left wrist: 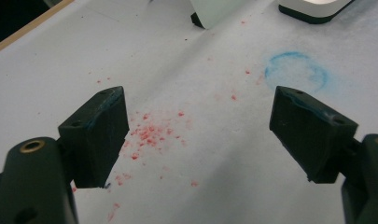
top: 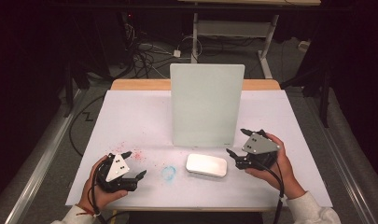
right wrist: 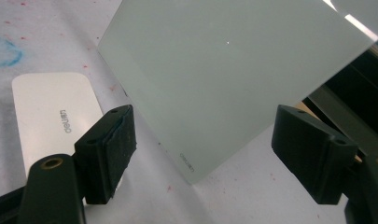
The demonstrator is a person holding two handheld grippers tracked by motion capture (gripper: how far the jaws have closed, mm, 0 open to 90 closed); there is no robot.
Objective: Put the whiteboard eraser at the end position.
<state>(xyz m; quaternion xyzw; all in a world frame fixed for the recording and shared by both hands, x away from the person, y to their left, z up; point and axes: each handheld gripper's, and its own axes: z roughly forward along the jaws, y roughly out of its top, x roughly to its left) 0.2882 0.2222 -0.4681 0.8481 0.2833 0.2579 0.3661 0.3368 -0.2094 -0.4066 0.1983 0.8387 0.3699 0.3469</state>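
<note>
Two black jaws rise at the bottom of the left gripper view, standing wide apart with nothing between them, over a scatter of red specks [left wrist: 151, 133] on the white table cover [left wrist: 51, 74]. That view also brings out a faint blue ring [left wrist: 296, 70] drawn on the cover, which from above is only a small smudge just left of the eraser [top: 206, 164].

From the high view, the left gripper [top: 133, 165] sits near the front left edge of the table, held in a hand [top: 100, 186], and the right gripper [top: 240, 142] hovers just right of the eraser, close to the lower right corner of the upright white board [top: 206, 105]. Its jaws are parted and hold nothing.

The right gripper view adds detail the high view lacks — a small printed brand name on the eraser's white top, and a matching mark near the board's bottom corner. The eraser lies flat in front of the board, near it but not touching, by the gripper's left-hand jaw.

Bare cover stretches on both sides of the board — wide on the left, narrower on the right toward the table edge.
</note>
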